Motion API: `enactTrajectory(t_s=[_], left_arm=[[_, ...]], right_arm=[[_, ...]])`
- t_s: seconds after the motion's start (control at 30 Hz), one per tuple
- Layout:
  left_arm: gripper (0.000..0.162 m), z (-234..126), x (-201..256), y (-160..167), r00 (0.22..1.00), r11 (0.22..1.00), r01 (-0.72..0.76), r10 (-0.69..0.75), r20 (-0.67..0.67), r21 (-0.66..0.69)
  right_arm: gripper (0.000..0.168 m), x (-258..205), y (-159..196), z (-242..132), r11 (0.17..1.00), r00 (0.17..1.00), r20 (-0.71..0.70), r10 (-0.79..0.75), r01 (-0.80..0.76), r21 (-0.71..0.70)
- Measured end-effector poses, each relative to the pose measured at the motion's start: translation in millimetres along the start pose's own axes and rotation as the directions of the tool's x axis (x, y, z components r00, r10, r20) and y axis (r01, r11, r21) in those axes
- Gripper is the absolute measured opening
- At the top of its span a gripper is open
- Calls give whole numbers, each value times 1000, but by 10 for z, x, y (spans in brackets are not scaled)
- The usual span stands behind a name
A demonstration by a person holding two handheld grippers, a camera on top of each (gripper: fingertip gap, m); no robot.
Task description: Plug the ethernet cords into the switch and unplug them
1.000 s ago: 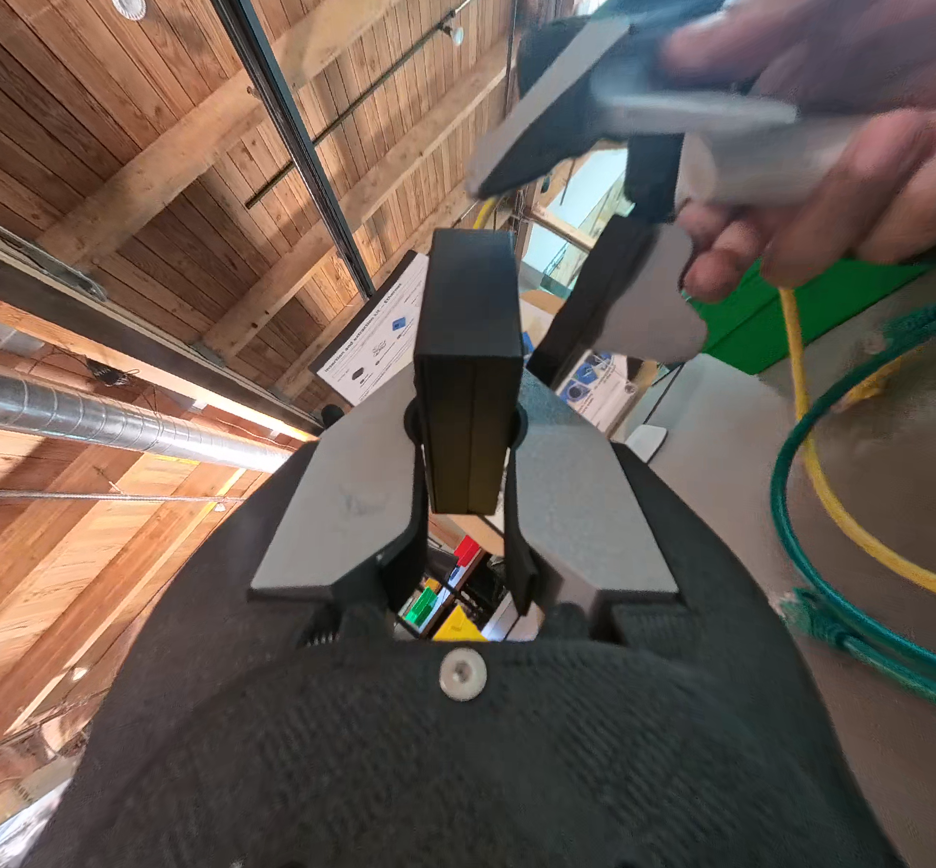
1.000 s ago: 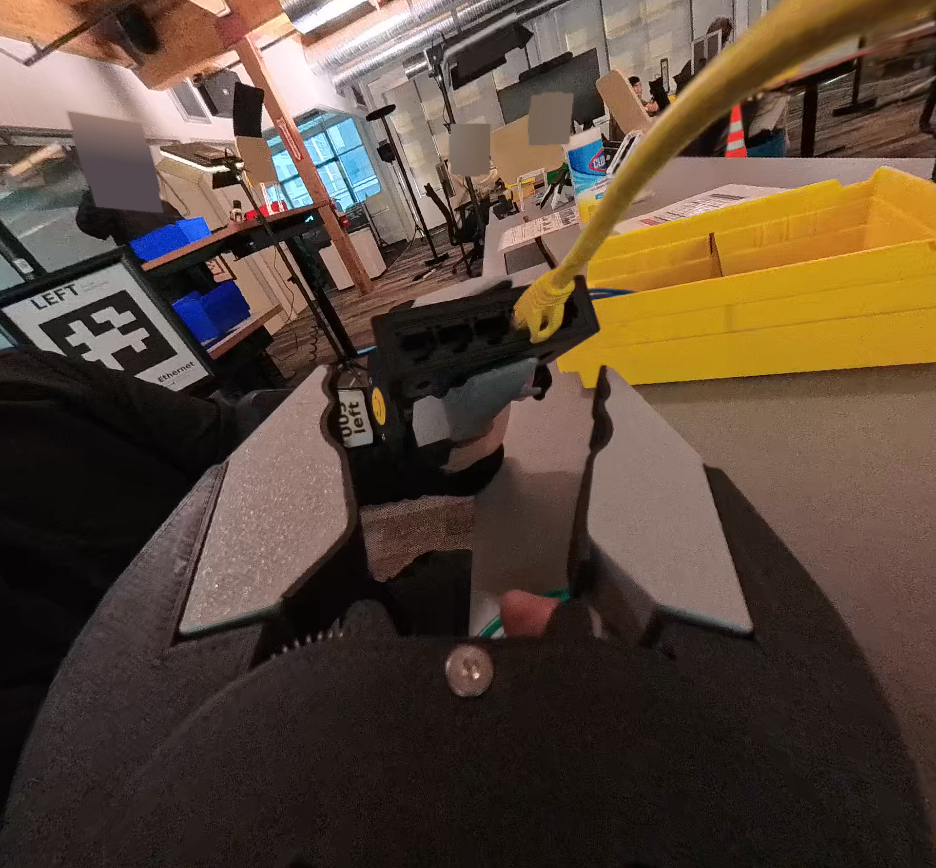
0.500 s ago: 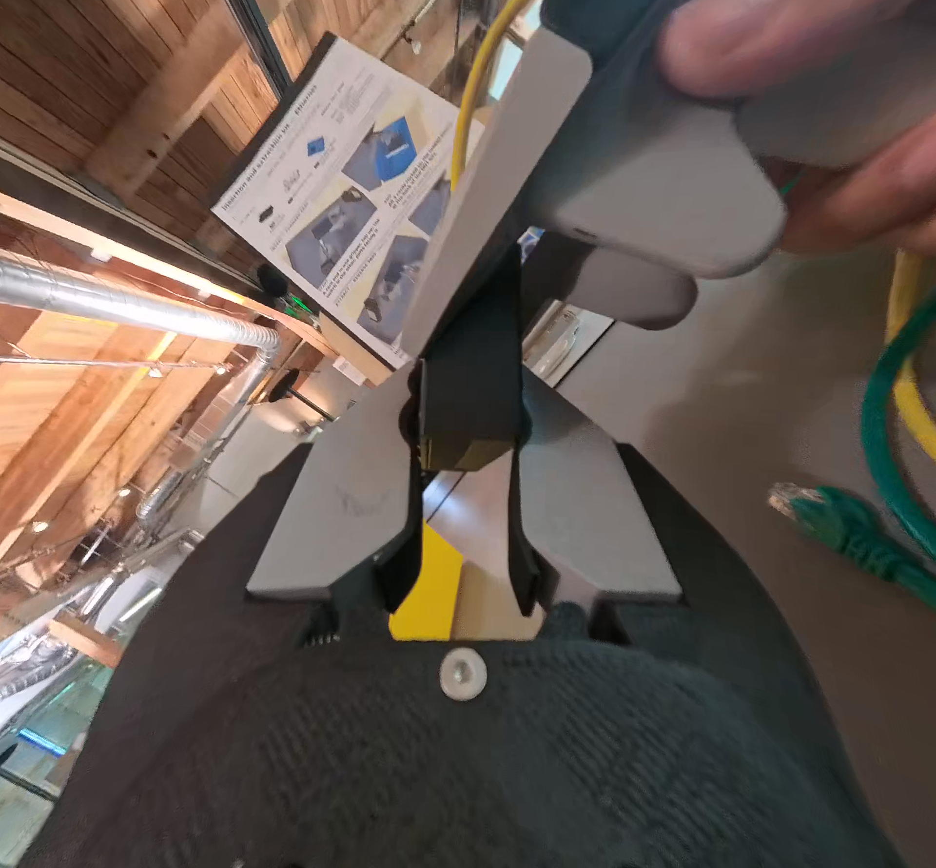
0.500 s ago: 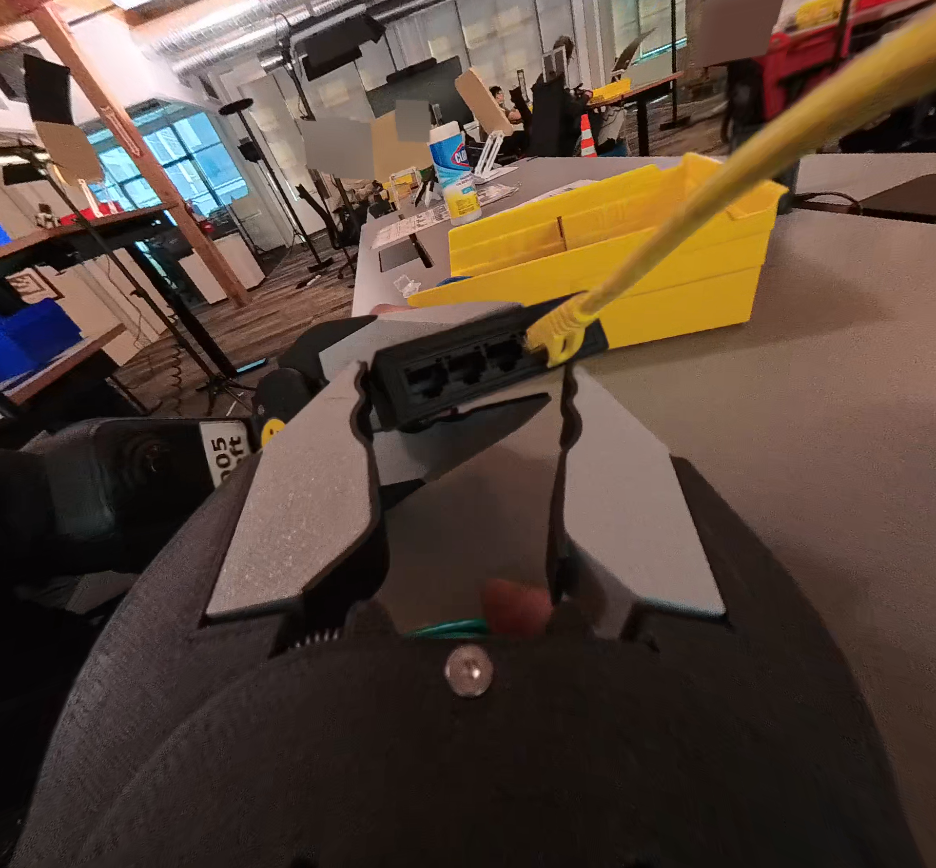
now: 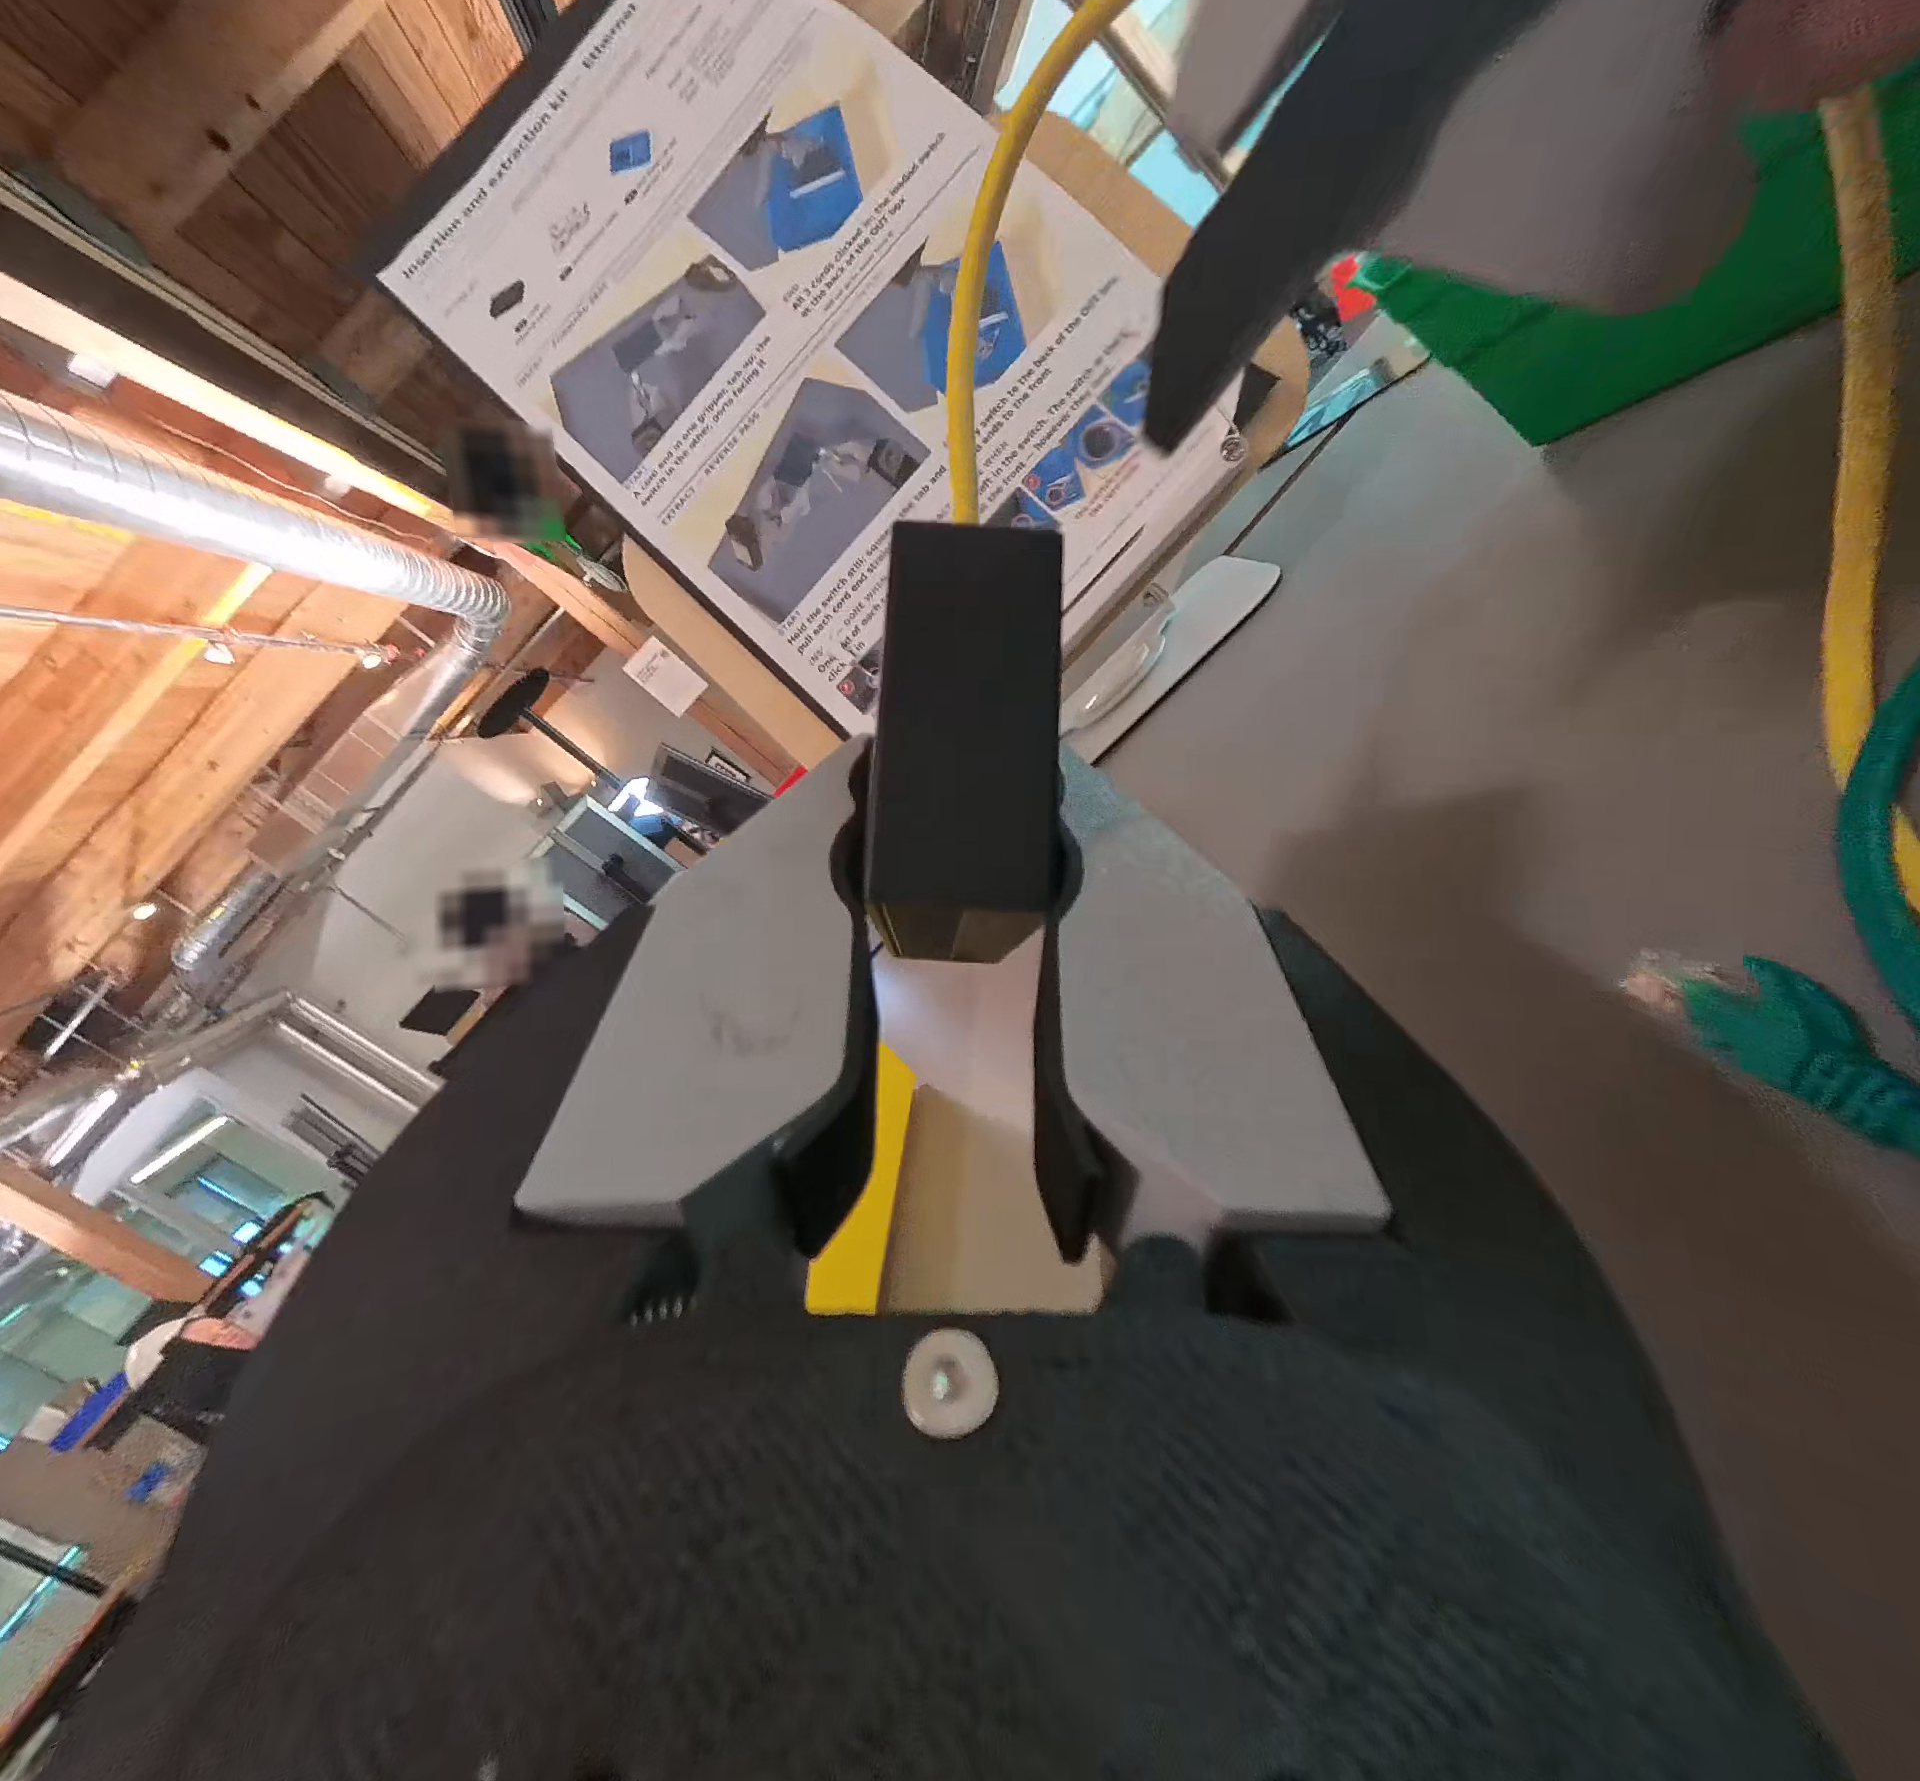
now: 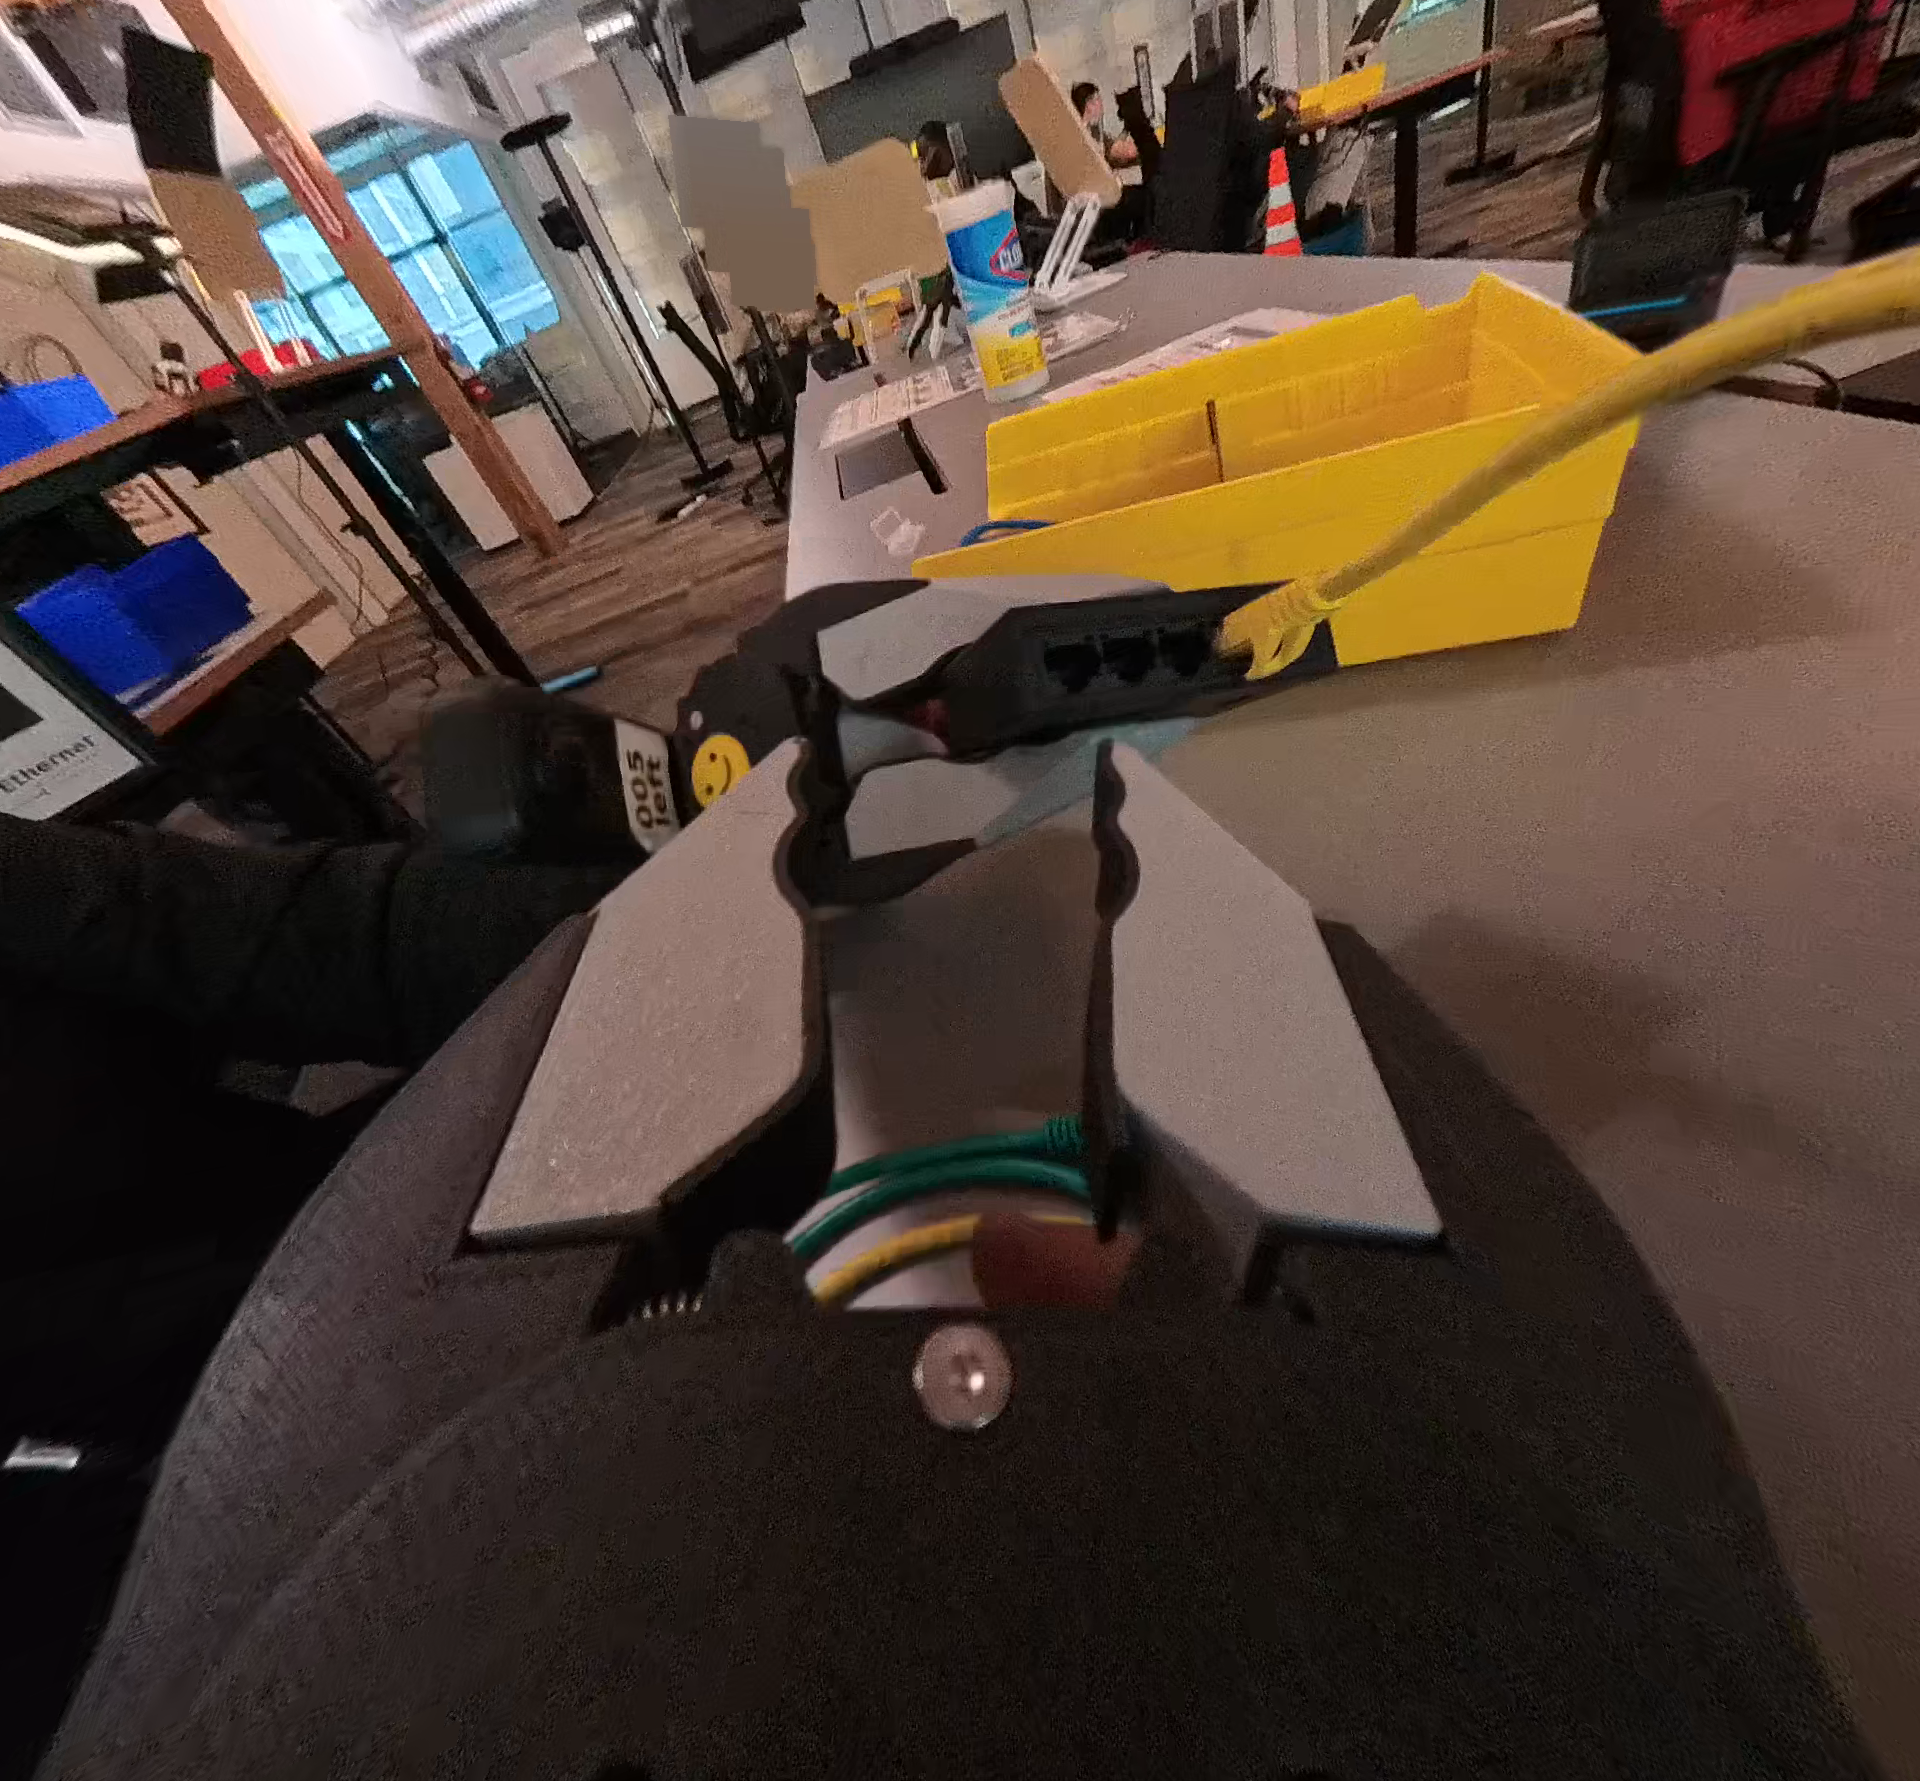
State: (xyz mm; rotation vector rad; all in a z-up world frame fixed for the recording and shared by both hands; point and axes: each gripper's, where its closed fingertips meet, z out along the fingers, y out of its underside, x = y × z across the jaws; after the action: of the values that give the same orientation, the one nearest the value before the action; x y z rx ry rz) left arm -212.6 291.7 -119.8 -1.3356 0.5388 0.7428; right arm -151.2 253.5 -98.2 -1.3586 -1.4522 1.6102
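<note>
The left gripper (image 5: pixel 961 858) gripped the black switch (image 5: pixel 966 723) by its narrow sides, jaws closed on the housing. The right gripper (image 6: pixel 951 817) stood with its jaws parted and nothing between them, just short of the switch's port face. A yellow cord (image 6: pixel 1538 443) sat plugged into the rightmost port; three ports beside it were vacant. A loose green cord (image 5: pixel 1808 1056) lay on the grey table (image 6: pixel 1558 900). Beyond stood a yellow bin (image 6: pixel 1351 495), a labelled wipes canister (image 6: pixel 992 297) and a printed instruction poster (image 5: pixel 790 308).
</note>
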Motion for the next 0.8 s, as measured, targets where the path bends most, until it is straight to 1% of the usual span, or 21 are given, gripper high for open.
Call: enactTrajectory(t_s=[0.1,0.2,0.3,0.47,0.53,0.6,0.77,0.8], left_arm=[[28,22,70,35,1000,1000,-9,9,-28,-12],[28,34,116,50,998,999,-46,45,-31,-22],[28,29,129,62,998,998,-50,49,-35,-29],[28,40,125,115,999,998,-40,38,-38,-51],[27,42,120,115,999,998,-31,29,-38,-50],[28,40,122,116,999,998,-29,27,-40,-50],[28,40,135,122,998,997,-45,42,-42,-55],[28,39,133,119,998,997,-48,46,-38,-54]], right_arm=[[50,44,116,-131,990,994,-91,-64,51,-132],[51,81,290,-284,958,981,-162,-108,59,-279],[50,215,340,-580,924,938,-293,-186,66,-377],[46,297,420,-1176,876,864,-449,-228,-19,-481],[42,298,538,-1334,849,852,-477,-218,-75,-523],[40,342,707,-1433,805,845,-487,-221,-124,-581],[35,521,1192,-1467,668,847,-496,-190,-258,-698],[31,549,1258,-1471,640,842,-501,-198,-276,-717]])
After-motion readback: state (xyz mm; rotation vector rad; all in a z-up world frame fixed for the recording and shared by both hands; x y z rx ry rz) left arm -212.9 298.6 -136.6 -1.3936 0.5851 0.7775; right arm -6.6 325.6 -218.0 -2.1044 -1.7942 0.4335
